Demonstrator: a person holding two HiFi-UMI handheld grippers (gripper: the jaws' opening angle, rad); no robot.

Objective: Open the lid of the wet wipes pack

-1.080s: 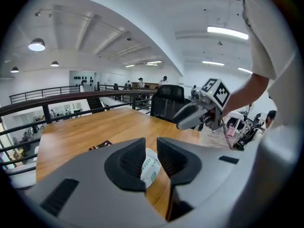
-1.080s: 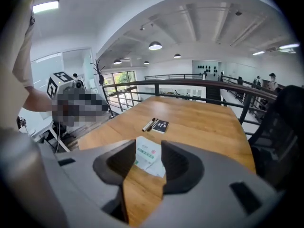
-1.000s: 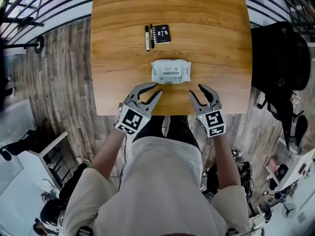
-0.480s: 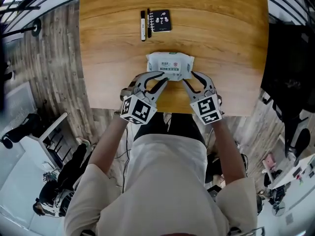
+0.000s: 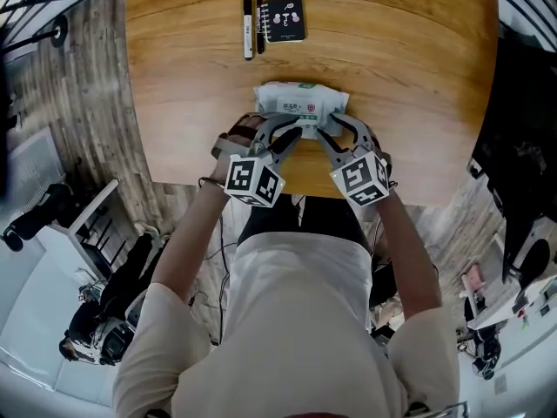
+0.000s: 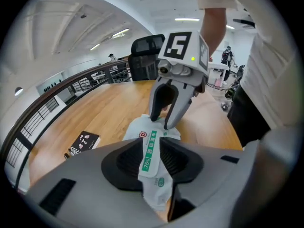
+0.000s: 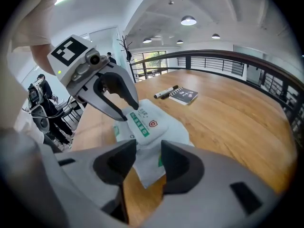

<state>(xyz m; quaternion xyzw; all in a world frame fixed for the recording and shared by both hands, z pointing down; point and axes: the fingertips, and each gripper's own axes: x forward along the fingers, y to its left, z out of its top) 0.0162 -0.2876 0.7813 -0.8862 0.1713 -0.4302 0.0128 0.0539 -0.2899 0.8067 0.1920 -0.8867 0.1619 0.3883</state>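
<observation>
The white wet wipes pack (image 5: 300, 103) lies flat on the wooden table (image 5: 418, 77), its lid with a green stripe facing up and closed. My left gripper (image 5: 283, 136) reaches the pack's near left end. Its jaws are opening, and the left gripper view shows the pack (image 6: 153, 167) in the gap between them, not pinched. My right gripper (image 5: 333, 133) is open at the near right end, with the pack (image 7: 142, 122) just beyond its jaws. Each gripper shows in the other's view: the right gripper (image 6: 160, 122), the left gripper (image 7: 131, 113), both tips down on the pack.
A black notebook (image 5: 285, 20) and two marker pens (image 5: 249, 29) lie farther back on the table. The table's near edge runs just under both grippers. A black office chair (image 6: 147, 49) stands past the table's far side, and a railing (image 7: 228, 61) runs alongside it.
Both grippers have come down and forward from the table's near edge onto the pack. The left gripper's jaws stand wider than before.
</observation>
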